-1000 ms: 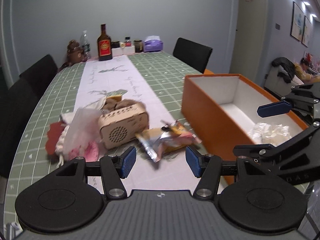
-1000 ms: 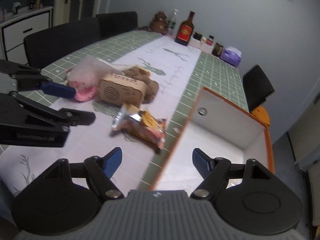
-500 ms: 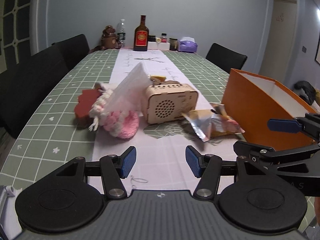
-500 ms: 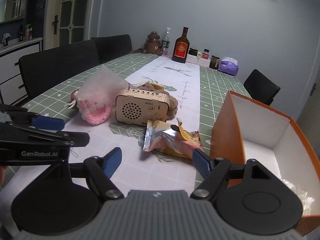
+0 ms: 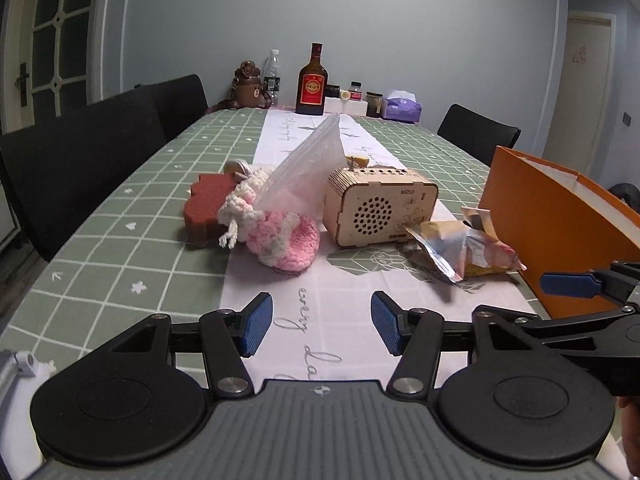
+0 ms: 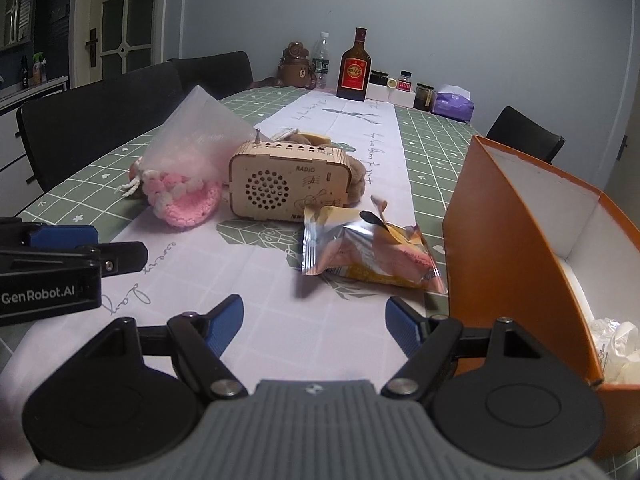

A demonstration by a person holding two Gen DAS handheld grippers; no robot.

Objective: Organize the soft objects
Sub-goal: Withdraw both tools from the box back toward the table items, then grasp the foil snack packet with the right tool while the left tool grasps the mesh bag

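On a long table (image 5: 120,236) under a green checked cloth and a white runner, a wooden radio (image 5: 378,210) anchors a small heap of soft goods. Just left of the radio lies a pink-and-white crocheted pouch (image 5: 280,236), partly inside a clear plastic bag (image 5: 310,168) that rises to a point. Left of the pouch sits a red-brown sponge (image 5: 204,208). To the right of the radio and a little nearer, a crumpled foil snack packet (image 6: 368,254) lies flat on the runner, close to the radio's lower corner. Right of the packet stands an orange box (image 6: 516,220), white inside, with a crinkled white wrapper (image 6: 616,344) on its floor. Well behind the radio, at the far end, stands a dark bottle (image 5: 312,84) with a red label. The left gripper (image 5: 322,328) hovers low over the runner in front of the radio, jaws apart and empty. The right gripper (image 6: 314,324), beside it and in front of the packet, also stands open with nothing between its blue pads.
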